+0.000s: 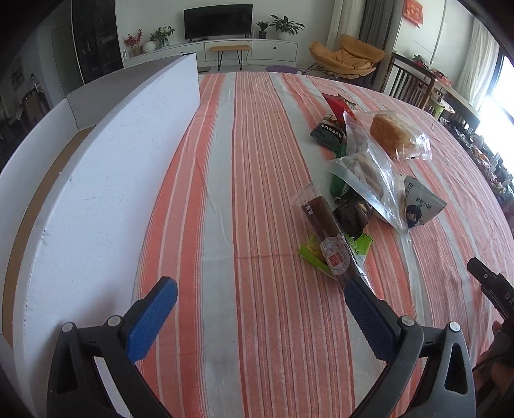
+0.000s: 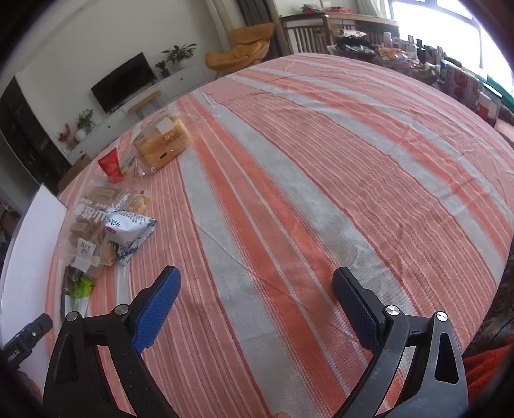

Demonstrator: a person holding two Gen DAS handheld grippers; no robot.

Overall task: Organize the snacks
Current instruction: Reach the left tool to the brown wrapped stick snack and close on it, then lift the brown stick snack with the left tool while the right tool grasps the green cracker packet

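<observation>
Orange-and-grey striped cloth (image 2: 321, 180) covers the whole table, wide and bare on the right side. Snack packets (image 1: 363, 173) lie heaped mid-table, well clear of the tall white foam box (image 1: 106, 180) along the left edge; bagged yellow bread (image 2: 162, 143) sits farthest. Both the left gripper (image 1: 260, 299) and right gripper (image 2: 257, 289) hover spread wide, holding nothing.

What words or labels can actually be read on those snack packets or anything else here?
"Astave": dark packet, as best it reads.
"DA": right gripper's body, cut off by the frame.
"RobotAI", roughly: left gripper's body.
Chinese print on the white-and-blue packet, brown stick wrapper and red wall sign: too blurred.
</observation>
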